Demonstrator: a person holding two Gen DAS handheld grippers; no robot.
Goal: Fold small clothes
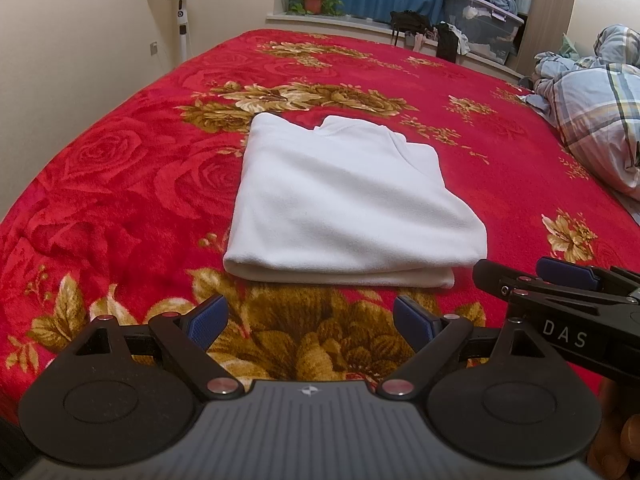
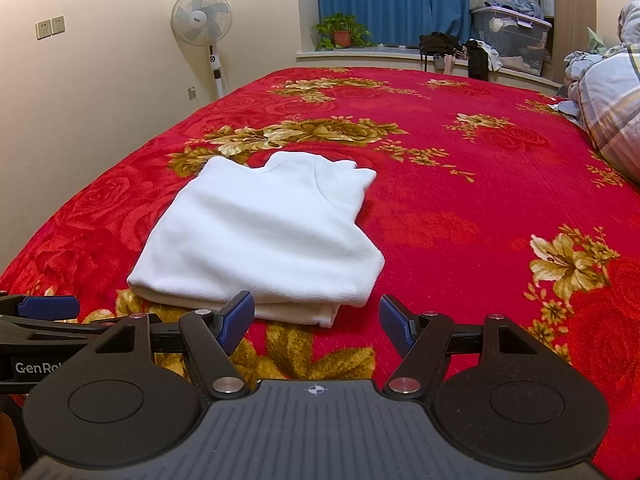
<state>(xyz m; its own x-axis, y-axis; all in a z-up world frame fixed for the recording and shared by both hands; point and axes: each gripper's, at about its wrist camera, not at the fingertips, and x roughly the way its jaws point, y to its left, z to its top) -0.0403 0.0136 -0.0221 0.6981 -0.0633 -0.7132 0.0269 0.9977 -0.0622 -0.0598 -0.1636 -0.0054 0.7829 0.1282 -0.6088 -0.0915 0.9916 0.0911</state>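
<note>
A white garment (image 1: 344,200) lies folded in a compact rectangle on the red flowered blanket (image 1: 120,184); it also shows in the right wrist view (image 2: 260,232). My left gripper (image 1: 310,320) is open and empty, just short of the garment's near edge. My right gripper (image 2: 316,322) is open and empty, near the garment's near right corner. The right gripper also shows at the right of the left wrist view (image 1: 532,276), and the left gripper at the left edge of the right wrist view (image 2: 44,308).
A plaid quilt (image 1: 592,116) is heaped at the bed's right side. A standing fan (image 2: 204,24), a potted plant (image 2: 340,32) and storage boxes (image 2: 512,36) stand beyond the bed by the window sill.
</note>
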